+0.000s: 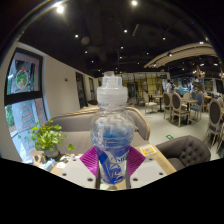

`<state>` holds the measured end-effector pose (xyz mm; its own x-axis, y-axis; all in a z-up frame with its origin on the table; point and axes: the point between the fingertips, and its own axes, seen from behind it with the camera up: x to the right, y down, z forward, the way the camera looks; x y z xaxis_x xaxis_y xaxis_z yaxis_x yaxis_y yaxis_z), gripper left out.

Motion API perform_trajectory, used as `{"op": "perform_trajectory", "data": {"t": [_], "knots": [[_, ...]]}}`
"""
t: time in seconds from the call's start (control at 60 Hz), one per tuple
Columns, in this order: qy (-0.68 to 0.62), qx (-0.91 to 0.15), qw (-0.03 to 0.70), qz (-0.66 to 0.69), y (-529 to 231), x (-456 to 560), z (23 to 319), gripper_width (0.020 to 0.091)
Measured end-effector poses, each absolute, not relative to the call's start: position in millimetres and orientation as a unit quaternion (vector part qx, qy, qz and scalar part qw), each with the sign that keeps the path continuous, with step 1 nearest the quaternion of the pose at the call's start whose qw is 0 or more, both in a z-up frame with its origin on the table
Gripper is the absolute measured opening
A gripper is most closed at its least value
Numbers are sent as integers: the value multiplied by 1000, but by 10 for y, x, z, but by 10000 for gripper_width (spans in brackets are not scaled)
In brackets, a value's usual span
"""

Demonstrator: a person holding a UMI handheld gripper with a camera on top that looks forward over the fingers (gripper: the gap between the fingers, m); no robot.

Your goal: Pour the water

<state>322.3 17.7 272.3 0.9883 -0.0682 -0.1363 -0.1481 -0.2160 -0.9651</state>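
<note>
Gripper view: a clear plastic water bottle [112, 135], white cap still on, stands upright between the two pink pads [92, 160], which press its lower sides, lifted before a café room with a potted plant [44, 135] and chairs [178, 105]. The cap would block pouring; a loose squeeze might let the bottle slip.

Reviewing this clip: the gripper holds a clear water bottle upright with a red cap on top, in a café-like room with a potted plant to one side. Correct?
Not quite: the cap is white, not red. The gripper view shows the clear water bottle upright, the gripper shut on its lower body with both pads against it, in a café-like room with a potted plant to one side.
</note>
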Motion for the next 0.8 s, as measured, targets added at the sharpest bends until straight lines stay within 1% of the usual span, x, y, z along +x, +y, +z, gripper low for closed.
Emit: {"op": "perform_trajectory", "data": {"t": [0.017,0.083,0.133,0.15,0.283,0.45,0.65,0.683,0.767,0.8], "knots": [[67,-780,621,23,147,3336,2567,332],[63,-792,608,-4,89,3435,2387,333],[59,-801,596,-17,59,3501,2183,332],[57,-802,594,-19,32,3591,2035,332],[41,-816,576,-28,10,3629,1600,334],[37,-827,561,-17,-10,3632,1165,342],[37,-838,544,-13,-97,3617,788,342],[36,-842,538,-12,-95,3615,696,358],[38,-829,557,-14,-141,3625,720,373],[39,-828,559,-11,-125,3672,752,397]]}}
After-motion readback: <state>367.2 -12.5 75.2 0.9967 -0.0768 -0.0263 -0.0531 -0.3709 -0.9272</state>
